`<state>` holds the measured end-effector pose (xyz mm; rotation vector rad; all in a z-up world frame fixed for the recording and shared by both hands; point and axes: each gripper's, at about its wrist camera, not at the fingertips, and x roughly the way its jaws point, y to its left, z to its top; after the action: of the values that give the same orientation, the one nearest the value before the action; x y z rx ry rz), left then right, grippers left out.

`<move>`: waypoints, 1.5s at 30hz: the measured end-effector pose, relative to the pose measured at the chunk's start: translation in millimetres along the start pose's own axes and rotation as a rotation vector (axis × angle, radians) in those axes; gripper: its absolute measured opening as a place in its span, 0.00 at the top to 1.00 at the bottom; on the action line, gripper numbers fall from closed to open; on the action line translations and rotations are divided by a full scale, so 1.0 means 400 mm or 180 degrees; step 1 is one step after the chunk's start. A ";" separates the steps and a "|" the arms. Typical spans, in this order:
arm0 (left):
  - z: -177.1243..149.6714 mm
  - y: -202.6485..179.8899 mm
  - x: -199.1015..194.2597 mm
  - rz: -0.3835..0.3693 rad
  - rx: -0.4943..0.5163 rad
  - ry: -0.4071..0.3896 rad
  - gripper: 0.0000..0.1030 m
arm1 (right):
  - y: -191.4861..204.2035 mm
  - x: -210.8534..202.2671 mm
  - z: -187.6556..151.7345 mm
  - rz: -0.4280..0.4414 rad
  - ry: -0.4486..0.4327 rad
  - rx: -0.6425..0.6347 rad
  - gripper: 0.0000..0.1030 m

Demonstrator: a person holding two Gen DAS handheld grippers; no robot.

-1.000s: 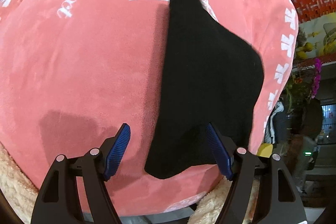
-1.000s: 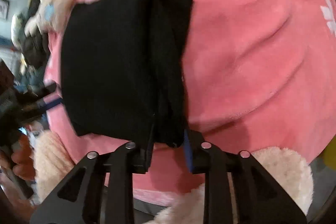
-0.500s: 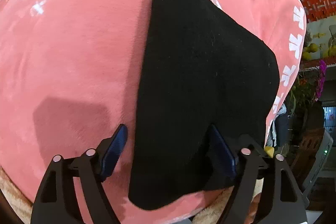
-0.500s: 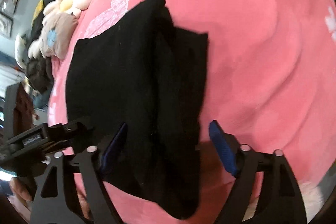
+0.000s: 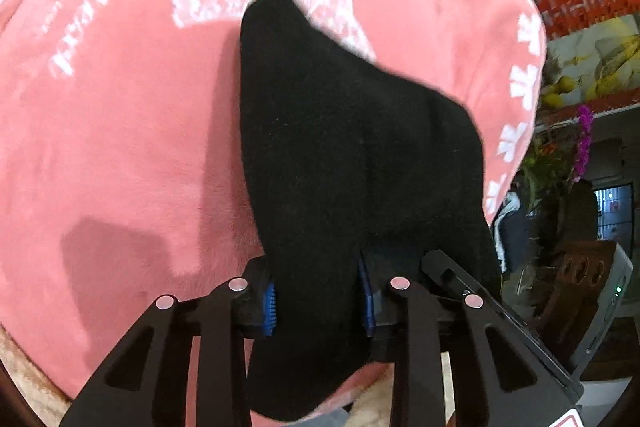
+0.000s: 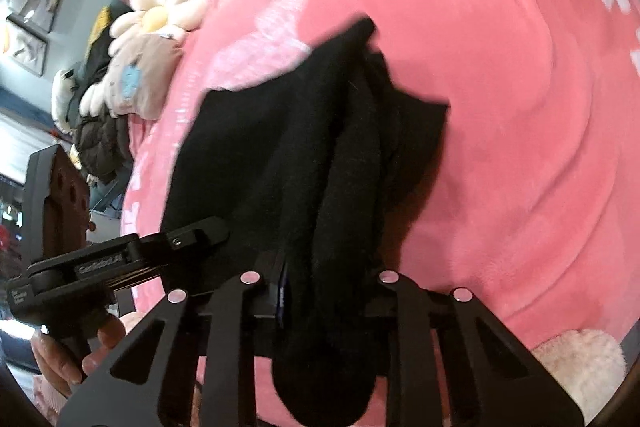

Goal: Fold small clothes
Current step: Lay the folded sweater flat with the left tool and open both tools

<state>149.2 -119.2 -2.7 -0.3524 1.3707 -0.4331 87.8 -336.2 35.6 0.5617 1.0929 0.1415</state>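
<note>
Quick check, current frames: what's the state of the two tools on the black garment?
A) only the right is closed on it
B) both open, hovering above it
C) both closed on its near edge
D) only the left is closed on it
C: the left tool has black garment fabric pinched between its blue pads, and the right tool is likewise clamped on a bunched fold of it, over the pink blanket.

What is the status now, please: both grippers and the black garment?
Left gripper shut on black garment. Right gripper shut on it too. Garment partly lifted off pink blanket. Nothing in the way.
</note>
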 end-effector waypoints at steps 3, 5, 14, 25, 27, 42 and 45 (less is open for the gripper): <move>-0.012 -0.009 -0.082 0.0012 0.0091 -0.0111 0.74 | 0.060 -0.056 0.000 0.0060 -0.0086 -0.0147 0.79; -0.023 -0.006 -0.145 0.0009 0.0131 -0.0192 0.74 | 0.098 -0.092 -0.006 0.0121 -0.0160 -0.0229 0.79; -0.058 0.002 -0.407 0.0174 0.0444 -0.0728 0.74 | 0.348 -0.216 -0.031 0.0407 -0.0636 -0.0762 0.80; -0.016 0.151 -0.481 0.0554 0.0715 -0.1252 0.53 | 0.421 -0.036 -0.028 0.0248 -0.0612 -0.0955 0.62; 0.004 0.228 -0.398 0.0800 0.0572 -0.1222 0.46 | 0.354 0.065 -0.043 -0.0004 -0.0306 -0.0704 0.62; -0.053 0.364 -0.253 0.1076 0.0224 -0.0763 0.47 | 0.406 0.187 -0.066 -0.0052 0.0085 -0.1005 0.78; -0.064 0.356 -0.240 0.1198 0.0326 -0.0700 0.46 | 0.363 0.247 -0.077 -0.0272 0.0263 -0.0925 0.80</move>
<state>123.1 52.2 6.8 -0.0509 1.1620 -0.1457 130.3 -164.0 18.4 0.2499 1.1503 0.2462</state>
